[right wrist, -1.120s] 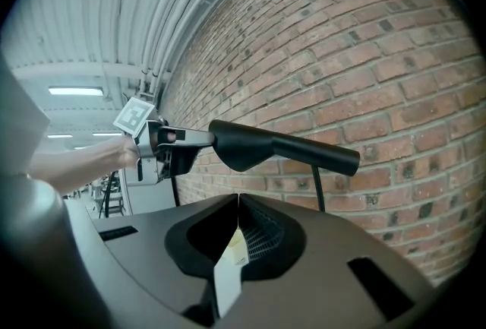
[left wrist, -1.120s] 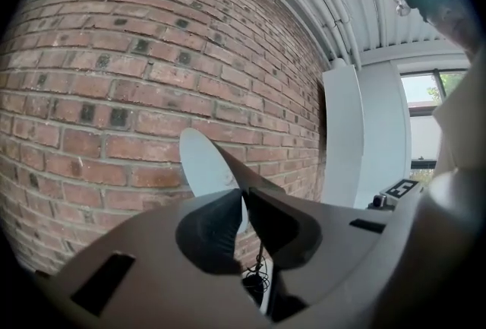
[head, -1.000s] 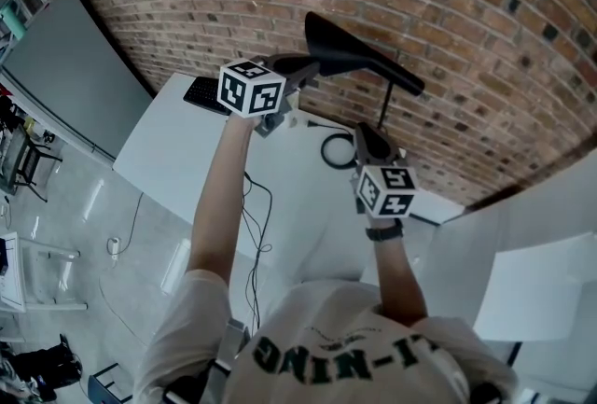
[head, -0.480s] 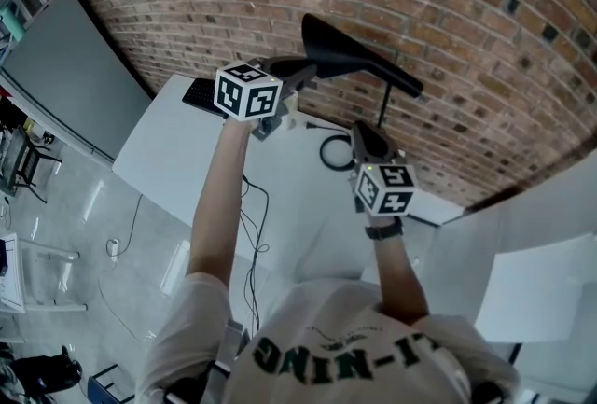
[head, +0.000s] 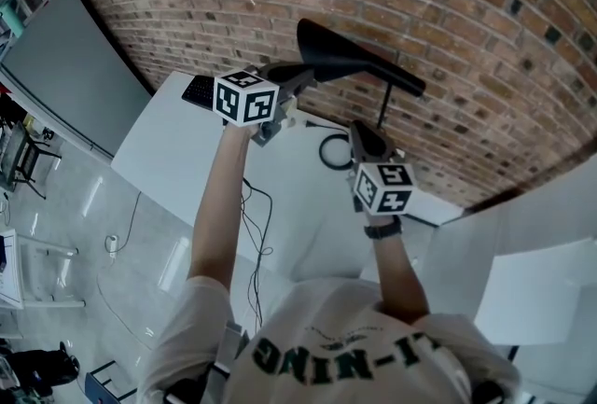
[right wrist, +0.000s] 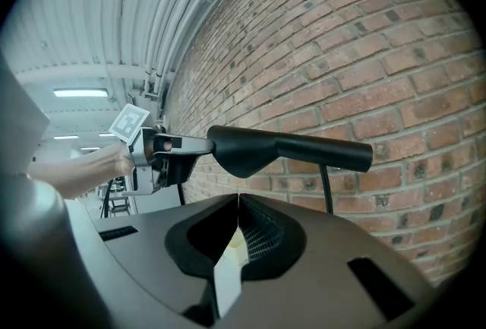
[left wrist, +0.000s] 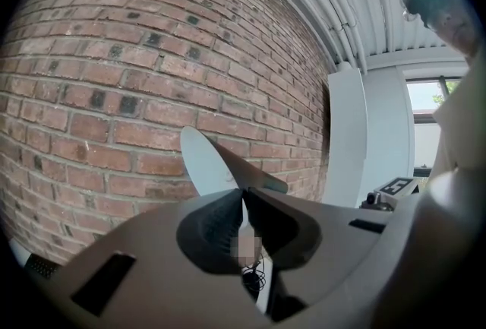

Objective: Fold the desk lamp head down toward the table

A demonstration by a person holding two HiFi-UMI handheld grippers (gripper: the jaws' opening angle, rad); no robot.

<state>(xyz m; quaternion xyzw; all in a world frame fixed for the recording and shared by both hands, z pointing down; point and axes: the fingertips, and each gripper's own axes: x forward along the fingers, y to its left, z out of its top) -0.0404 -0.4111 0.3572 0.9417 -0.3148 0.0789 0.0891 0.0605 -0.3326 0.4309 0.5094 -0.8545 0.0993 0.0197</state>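
Note:
The black desk lamp head (head: 345, 57) stretches level in front of the brick wall on a thin upright stem (head: 386, 104). My left gripper (head: 300, 73) is shut on the head's left tip. In the left gripper view the jaws (left wrist: 243, 198) pinch the head's thin edge, and its pale underside (left wrist: 216, 164) rises beyond them. The right gripper view shows the lamp head (right wrist: 262, 149) side-on, with the left gripper (right wrist: 190, 145) clamped on its end. My right gripper (head: 357, 133) hangs lower, under the head and apart from it, its jaws (right wrist: 238, 202) shut with nothing between them.
The lamp stands on a white table (head: 187, 160) against the brick wall (head: 448, 10). A black keyboard (head: 199, 92) lies at the table's far left, and a coiled black cable (head: 336, 150) near the lamp's foot. White partitions (head: 522, 281) stand to the right.
The left gripper and the lamp head tip it holds have drifted slightly to the left in the head view. The right gripper has stayed put.

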